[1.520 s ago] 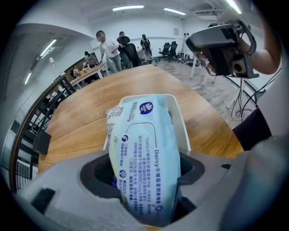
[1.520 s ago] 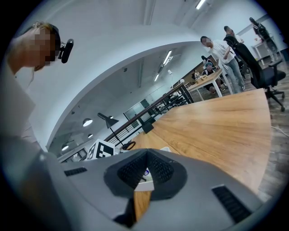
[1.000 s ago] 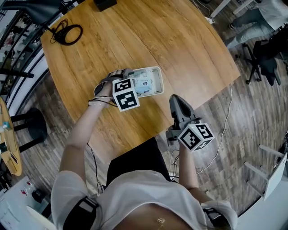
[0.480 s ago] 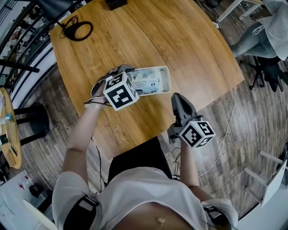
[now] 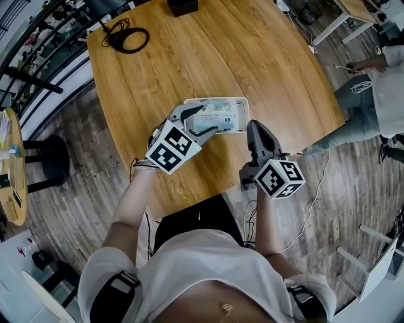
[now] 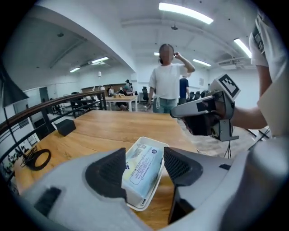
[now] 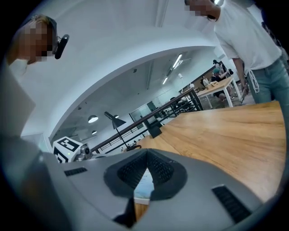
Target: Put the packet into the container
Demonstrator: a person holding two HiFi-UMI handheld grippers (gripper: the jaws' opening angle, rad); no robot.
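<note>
A pale blue packet (image 5: pixel 214 117) lies inside a white rectangular container (image 5: pixel 243 102) near the front edge of the wooden table. My left gripper (image 5: pixel 201 121) hovers at the container's left end. Its jaws are closing, and the pads stand on either side of the packet's near end without pressing on it. In the left gripper view the packet (image 6: pixel 143 168) and the container (image 6: pixel 141 205) show in the gap between the two pads. My right gripper (image 5: pixel 255 127) is shut and empty just right of the container, at the table's edge. Its pads meet in the right gripper view (image 7: pixel 146 163).
The table (image 5: pixel 189 57) carries a coiled black cable (image 5: pixel 129 39) at its far left and a black box (image 5: pixel 183 6) at its far edge. A round stool (image 5: pixel 44 165) stands on the floor to the left. A person (image 5: pixel 372 82) stands off the right side.
The left gripper has drawn back a little toward me from over the container and its jaws have narrowed. The packet stays in the container. The right gripper has hardly moved.
</note>
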